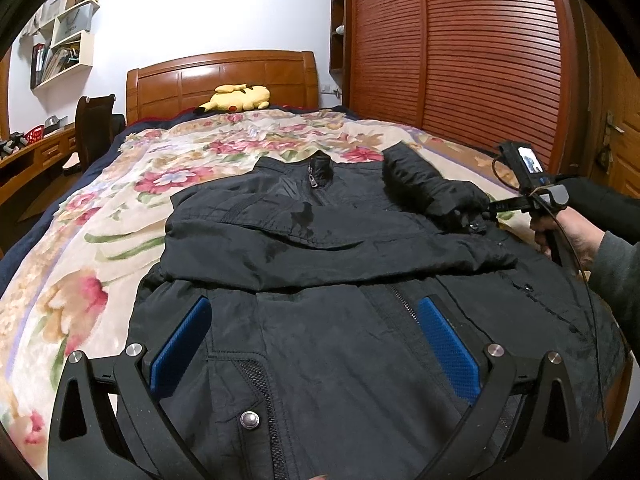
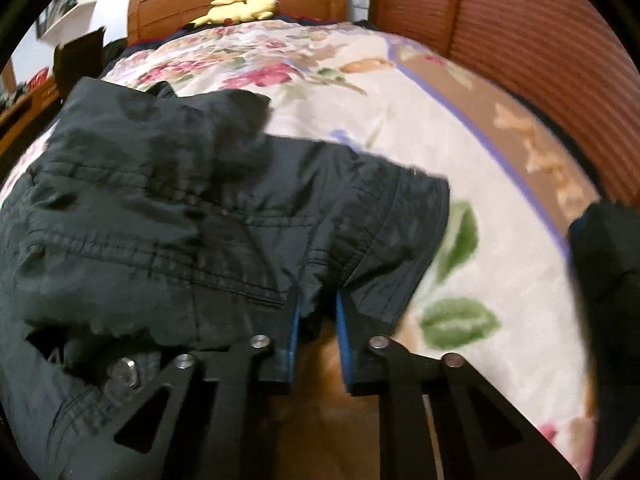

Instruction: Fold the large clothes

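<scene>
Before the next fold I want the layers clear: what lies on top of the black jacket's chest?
One sleeve lies folded across the black jacket. The right gripper pinches the other sleeve's cuff above it. The chest fabric beneath is covered.

The jacket [image 1: 320, 264] lies on the bed [image 1: 120, 208]; a plush toy [image 1: 236, 98] sits behind it by the headboard [image 1: 224, 76].

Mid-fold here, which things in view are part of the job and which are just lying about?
Part of the job:
black jacket
its sleeve, pinched in the right gripper
left gripper, open above the hem

Lying about:
yellow plush toy
floral blanket
chair
wall shelves
</scene>
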